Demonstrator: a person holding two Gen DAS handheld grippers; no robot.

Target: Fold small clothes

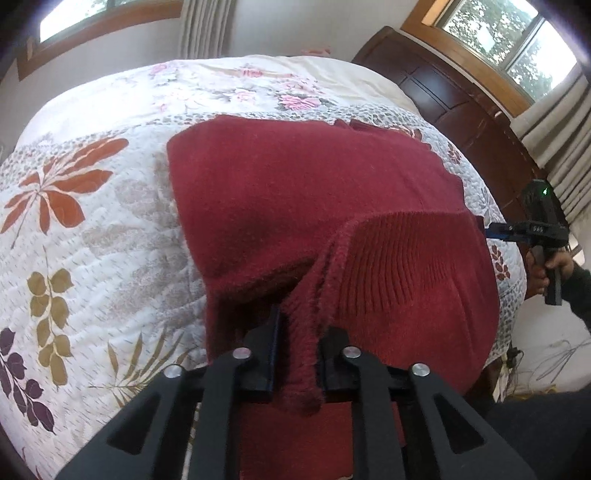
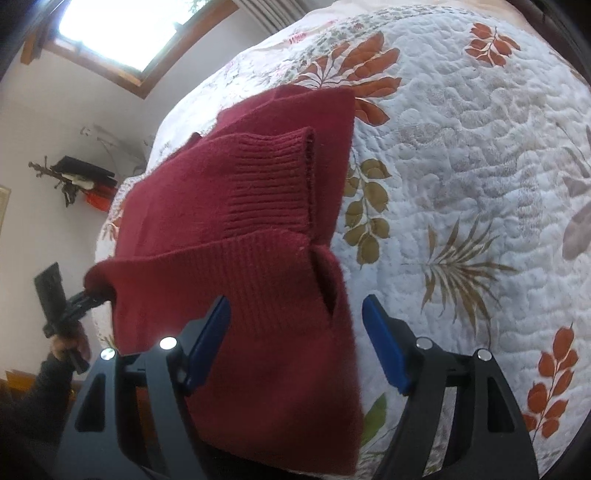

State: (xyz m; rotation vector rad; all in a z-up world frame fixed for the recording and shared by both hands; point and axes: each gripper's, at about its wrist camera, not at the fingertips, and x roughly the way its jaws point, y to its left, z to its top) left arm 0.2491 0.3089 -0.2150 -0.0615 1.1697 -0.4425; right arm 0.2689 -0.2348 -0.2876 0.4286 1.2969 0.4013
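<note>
Sweater (image 1: pixel 295 192) lies mid-frame on the bed (image 1: pixel 92 221), red and partly folded. Left gripper (image 1: pixel 297 354) fingers clamp its ribbed edge; right gripper (image 2: pixel 295 339) fingers stand apart around its corner.

A home bedroom: a bed (image 1: pixel 92 229) under a quilt (image 2: pixel 461 155) printed with leaves and flowers, a dark wooden headboard (image 1: pixel 454 96), wood-framed windows (image 1: pixel 509 40) with pale curtains (image 1: pixel 203 26), and white walls (image 2: pixel 44 122)

Soft daylight from blown-out windows (image 1: pixel 491 33), strong fisheye warp, perhaps slight blur
</note>
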